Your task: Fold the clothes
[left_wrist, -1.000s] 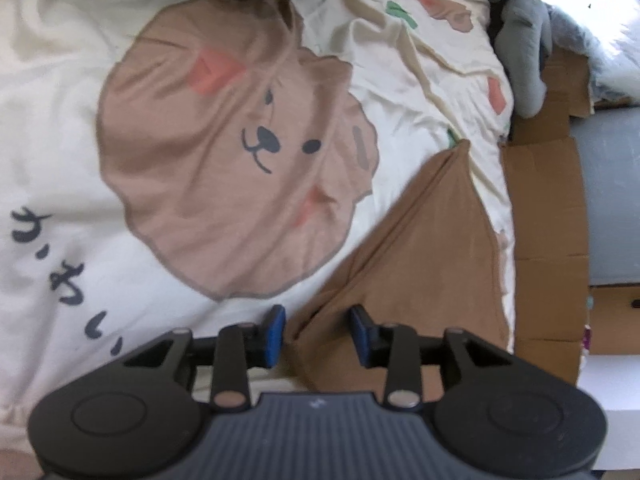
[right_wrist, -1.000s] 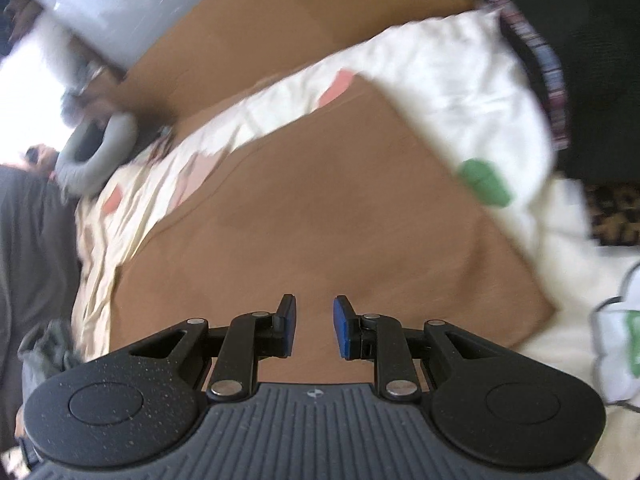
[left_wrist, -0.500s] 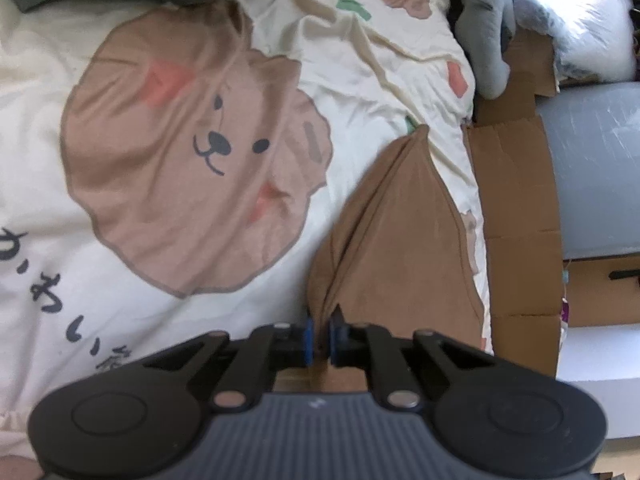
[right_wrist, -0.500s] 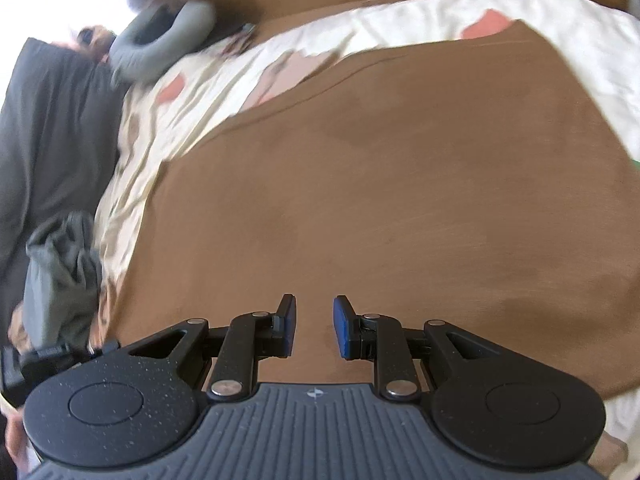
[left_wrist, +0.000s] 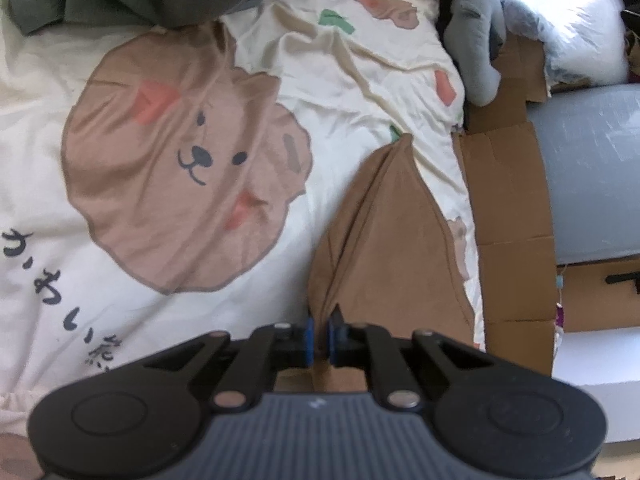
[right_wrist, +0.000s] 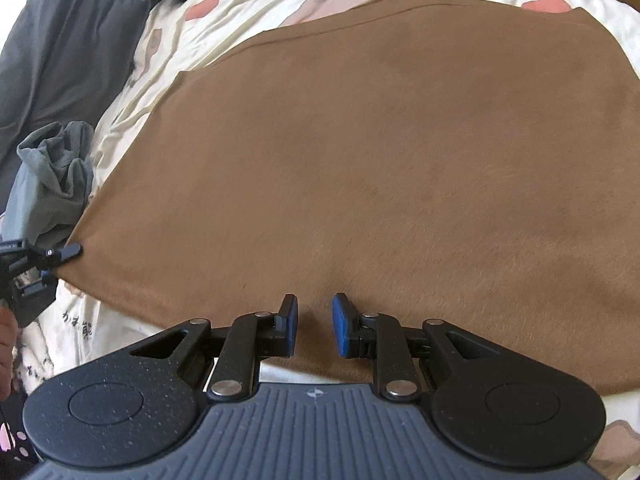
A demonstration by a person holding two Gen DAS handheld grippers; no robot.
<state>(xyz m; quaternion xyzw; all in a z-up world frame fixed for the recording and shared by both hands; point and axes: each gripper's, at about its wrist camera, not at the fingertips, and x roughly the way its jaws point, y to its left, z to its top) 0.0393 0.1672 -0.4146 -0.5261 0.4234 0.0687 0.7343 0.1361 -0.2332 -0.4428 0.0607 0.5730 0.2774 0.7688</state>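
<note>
Pinching brown cloth (left_wrist: 384, 248), left fingers (left_wrist: 307, 338).

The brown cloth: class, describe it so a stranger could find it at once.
Start at the cream bedspread with its cartoon bear print. The brown cloth lies spread flat on it, one corner pinched by the left gripper. It alone is plain brown, unlike the crumpled grey-green garment beside it.

Your left camera is looking down along the bed (left_wrist: 360, 80) from the cloth's (left_wrist: 384, 240) corner. Your right camera is hovering close over that cloth (right_wrist: 380, 160), also catching the left gripper (right_wrist: 60, 254) at its corner.
</note>
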